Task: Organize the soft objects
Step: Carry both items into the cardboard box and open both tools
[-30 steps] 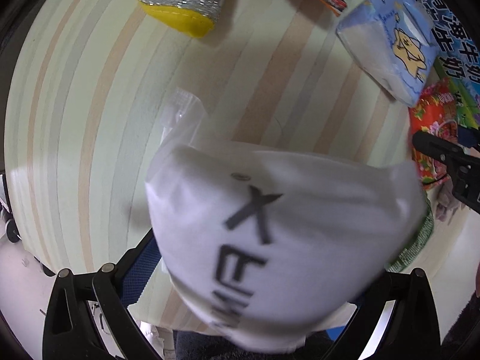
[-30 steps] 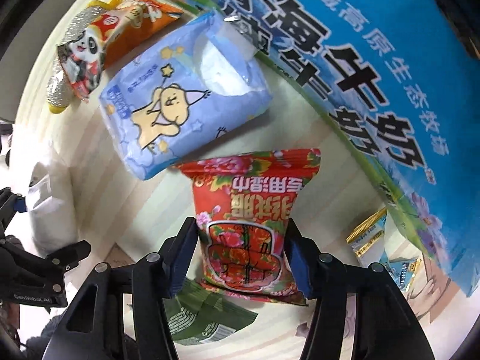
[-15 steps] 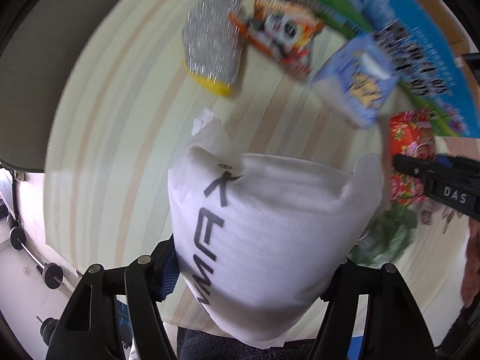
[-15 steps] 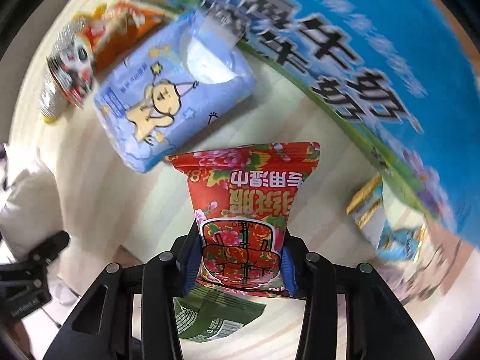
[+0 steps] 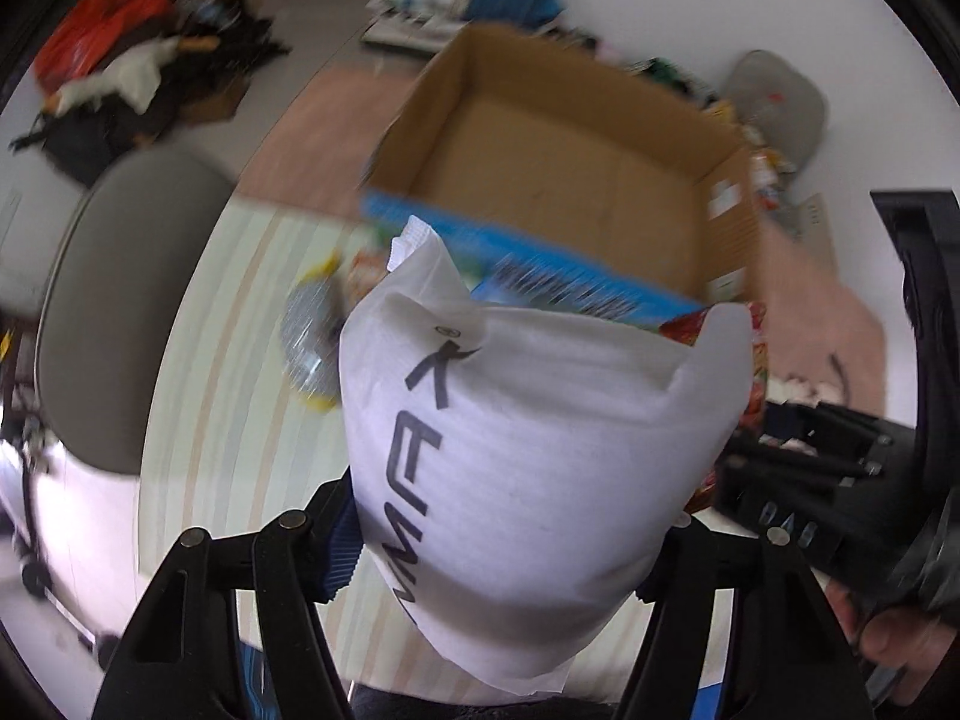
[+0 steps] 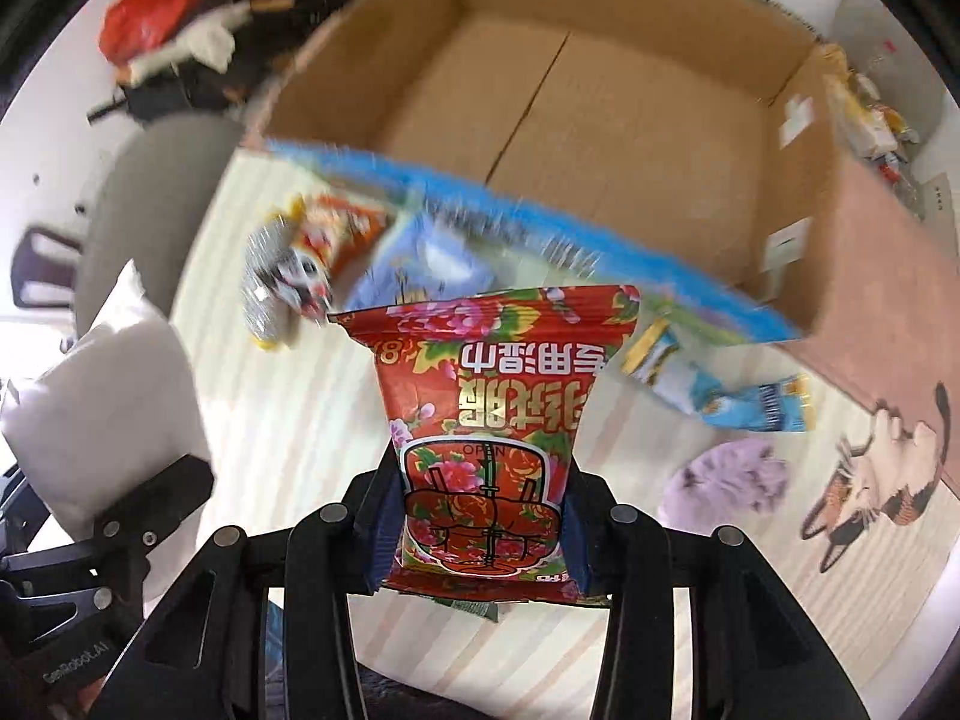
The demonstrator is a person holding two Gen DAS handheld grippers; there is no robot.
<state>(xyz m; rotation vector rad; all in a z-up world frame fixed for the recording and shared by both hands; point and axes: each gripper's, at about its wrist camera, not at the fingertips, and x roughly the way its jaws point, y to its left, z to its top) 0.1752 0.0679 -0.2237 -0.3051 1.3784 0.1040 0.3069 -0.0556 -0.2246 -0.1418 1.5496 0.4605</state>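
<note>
The left gripper (image 5: 501,546) had its two black fingers closed about halfway onto a plump white fabric pouch with dark lettering (image 5: 540,468), the blue pads pressed into its lower sides. The pouch hung clear of the pale striped tablecloth (image 5: 240,396) and stood up between the fingers, its top corners pointing toward the open brown cardboard box with a blue printed front (image 5: 576,168).

The right gripper (image 6: 480,531) was drawn in narrower, clamped on the lower part of a red flower-patterned wet-wipe packet with yellow characters (image 6: 492,402). The packet was lifted off the tablecloth (image 6: 288,432) and rose upright in front of the box (image 6: 600,90), whose inside looked bare.

On the table, near the box's front wall, lay a blurred silver and orange panda snack bag (image 6: 294,276), a light blue packet (image 6: 420,264), a blue and yellow packet (image 6: 720,390) and a fluffy lilac object (image 6: 726,474). A green packet edge (image 6: 468,606) showed just under the red packet.
</note>
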